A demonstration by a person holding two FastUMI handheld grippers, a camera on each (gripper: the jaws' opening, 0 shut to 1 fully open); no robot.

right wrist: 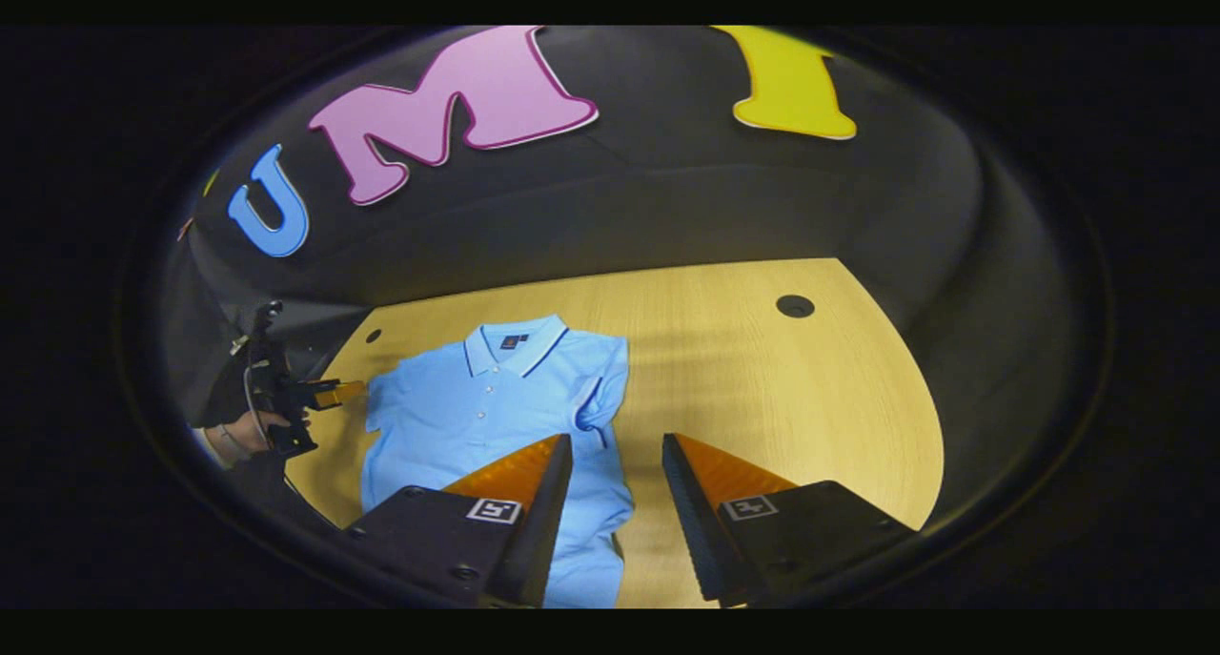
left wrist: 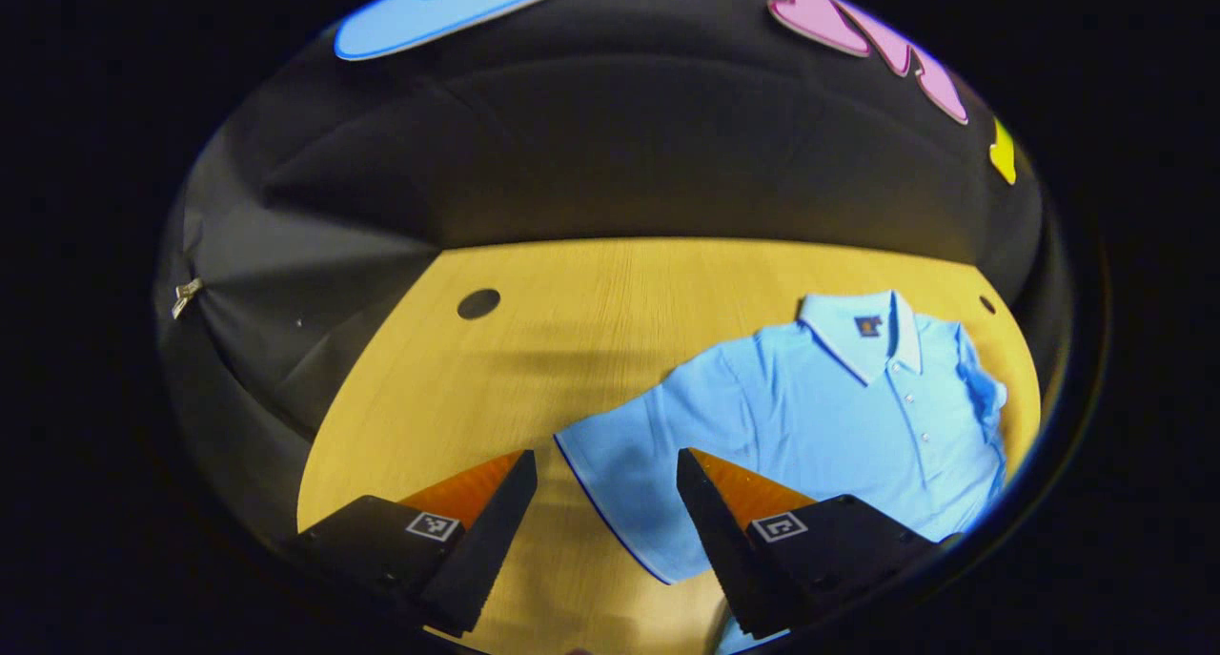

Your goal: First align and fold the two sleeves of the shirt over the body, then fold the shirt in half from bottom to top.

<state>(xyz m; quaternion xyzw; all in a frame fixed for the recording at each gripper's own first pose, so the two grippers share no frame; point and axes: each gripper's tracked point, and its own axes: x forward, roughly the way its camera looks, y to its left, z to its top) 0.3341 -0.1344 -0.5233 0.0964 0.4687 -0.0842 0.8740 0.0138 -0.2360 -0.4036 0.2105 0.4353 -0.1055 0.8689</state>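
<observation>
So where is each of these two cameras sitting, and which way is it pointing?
Left gripper view: rides the left hand-held gripper, facing the polo shirt's spread sleeve, jaws open.
Right gripper view: rides the right hand-held gripper, jaws open, above the shirt's folded sleeve; a hand holds the other gripper far left.
Shared: shirt, wooden table.

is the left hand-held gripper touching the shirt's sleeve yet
Cannot tell. In the left gripper view the open left hand-held gripper frames the spread sleeve of the shirt, but any height gap is unreadable.

Bright, sharp centre on the table (left wrist: 591, 350), soft shadow bands, dim fisheye-bent edges
</observation>
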